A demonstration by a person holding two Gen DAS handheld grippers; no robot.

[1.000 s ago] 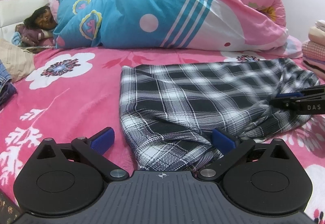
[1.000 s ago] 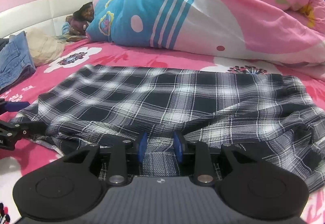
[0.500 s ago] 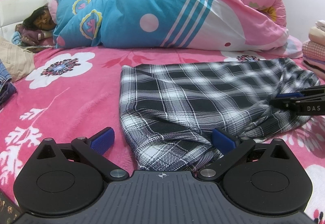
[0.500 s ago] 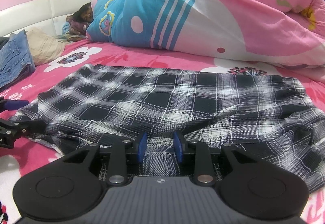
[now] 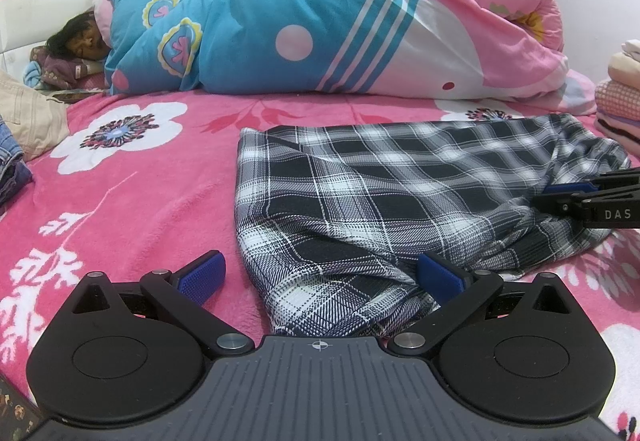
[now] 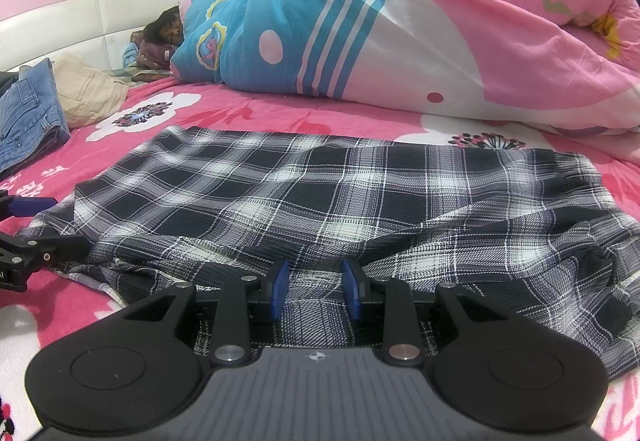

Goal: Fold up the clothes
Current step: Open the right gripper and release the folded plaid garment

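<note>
— Two tongs, one garment: what has changed in the last second?

— Very little. The plaid garment (image 5: 404, 201) lies spread on the pink flowered bed (image 5: 132, 185) just as it did a second ago, with the same rumpled near hem and the same creases. The left wrist view has drifted slightly, so the sleeper by the headboard sits a touch more into frame. Nothing on the cloth has shifted.

— And the left tongs (image 5: 320, 275)?

— Spread wide, as before. The near left corner of the fabric lies between the blue pads; the right-hand pad touches the cloth and the other stands clear over the bed. Nothing is gripped.

— The right tongs (image 6: 316, 291)?

— Narrowed but not closed, with a gap between the pads that has not altered. They are low over the front hem further along, and a ridge of fabric sits in that gap. I'd say no real pinch is made, since the pads do not meet.

— So what does it mean for the fold?

— In my judgement both are poised at the near edge and pausing before the grasp. The fold itself is not begun. The blue-and-pink quilt (image 6: 420, 29) and the jeans (image 6: 28, 113) at the side lie well apart from the work.
</note>
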